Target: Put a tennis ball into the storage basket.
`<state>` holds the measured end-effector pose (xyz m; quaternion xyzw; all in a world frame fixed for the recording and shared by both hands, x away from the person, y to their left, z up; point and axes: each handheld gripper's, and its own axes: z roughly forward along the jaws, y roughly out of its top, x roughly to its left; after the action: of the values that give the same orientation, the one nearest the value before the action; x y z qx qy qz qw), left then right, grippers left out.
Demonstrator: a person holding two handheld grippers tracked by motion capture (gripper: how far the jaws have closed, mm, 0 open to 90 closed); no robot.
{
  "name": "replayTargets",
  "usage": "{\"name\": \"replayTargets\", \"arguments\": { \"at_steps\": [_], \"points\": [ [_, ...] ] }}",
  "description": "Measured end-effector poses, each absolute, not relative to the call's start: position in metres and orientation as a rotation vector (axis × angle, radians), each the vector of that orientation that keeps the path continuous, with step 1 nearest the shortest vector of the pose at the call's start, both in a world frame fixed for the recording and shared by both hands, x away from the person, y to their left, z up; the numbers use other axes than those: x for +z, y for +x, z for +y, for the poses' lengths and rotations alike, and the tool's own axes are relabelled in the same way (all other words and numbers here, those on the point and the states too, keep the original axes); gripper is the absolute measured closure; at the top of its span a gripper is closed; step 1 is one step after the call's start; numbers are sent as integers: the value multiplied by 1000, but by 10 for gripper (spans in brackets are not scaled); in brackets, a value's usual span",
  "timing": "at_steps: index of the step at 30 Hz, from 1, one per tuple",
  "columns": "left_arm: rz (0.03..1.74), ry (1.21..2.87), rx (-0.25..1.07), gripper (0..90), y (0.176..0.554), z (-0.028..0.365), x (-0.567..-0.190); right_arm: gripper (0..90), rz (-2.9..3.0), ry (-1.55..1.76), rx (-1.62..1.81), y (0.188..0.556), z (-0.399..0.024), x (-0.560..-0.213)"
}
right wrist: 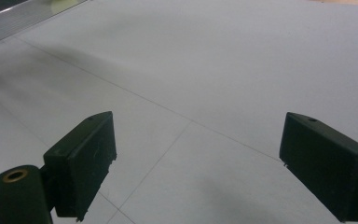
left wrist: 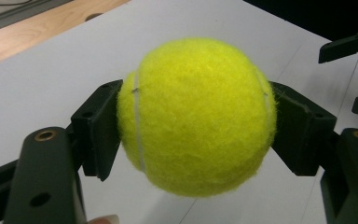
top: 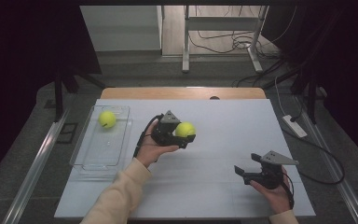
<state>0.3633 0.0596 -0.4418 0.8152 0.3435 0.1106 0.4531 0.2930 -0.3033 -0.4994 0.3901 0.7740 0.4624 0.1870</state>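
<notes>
My left gripper (top: 187, 135) is shut on a yellow tennis ball (top: 185, 129) and holds it a little above the middle of the white table (top: 223, 140). In the left gripper view the ball (left wrist: 196, 114) is squeezed between both black pads (left wrist: 100, 128). A second tennis ball (top: 107, 119) lies in the far end of a clear plastic tray (top: 93, 161) at the left. My right gripper (top: 246, 167) stands open near the front right of the table, and in the right gripper view its jaws (right wrist: 193, 163) are wide apart with nothing between them.
The tray's near end holds nothing. A wooden strip (top: 182, 93) runs along the table's far edge. Beyond it are desk legs and cables (top: 223, 42) on the floor. A white power strip (top: 294, 126) lies off the right side.
</notes>
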Motion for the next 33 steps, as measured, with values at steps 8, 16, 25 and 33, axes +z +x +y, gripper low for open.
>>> {"name": "replayTargets", "arguments": {
  "at_steps": [8, 16, 25, 33],
  "points": [
    [870, 1996, 297, 269, 362, 75, -439, 110, 2179, 1100, 1301, 293, -303, -499],
    [880, 1983, 308, 269, 362, 81, -436, 110, 2178, 1101, 1298, 293, -304, -499],
    [875, 1973, 321, 269, 360, 85, -430, 110, 2177, 1101, 1298, 293, -304, -499],
    [876, 1955, 337, 268, 358, 90, -424, 110, 2175, 1102, 1299, 293, -305, -499]
  ]
}}
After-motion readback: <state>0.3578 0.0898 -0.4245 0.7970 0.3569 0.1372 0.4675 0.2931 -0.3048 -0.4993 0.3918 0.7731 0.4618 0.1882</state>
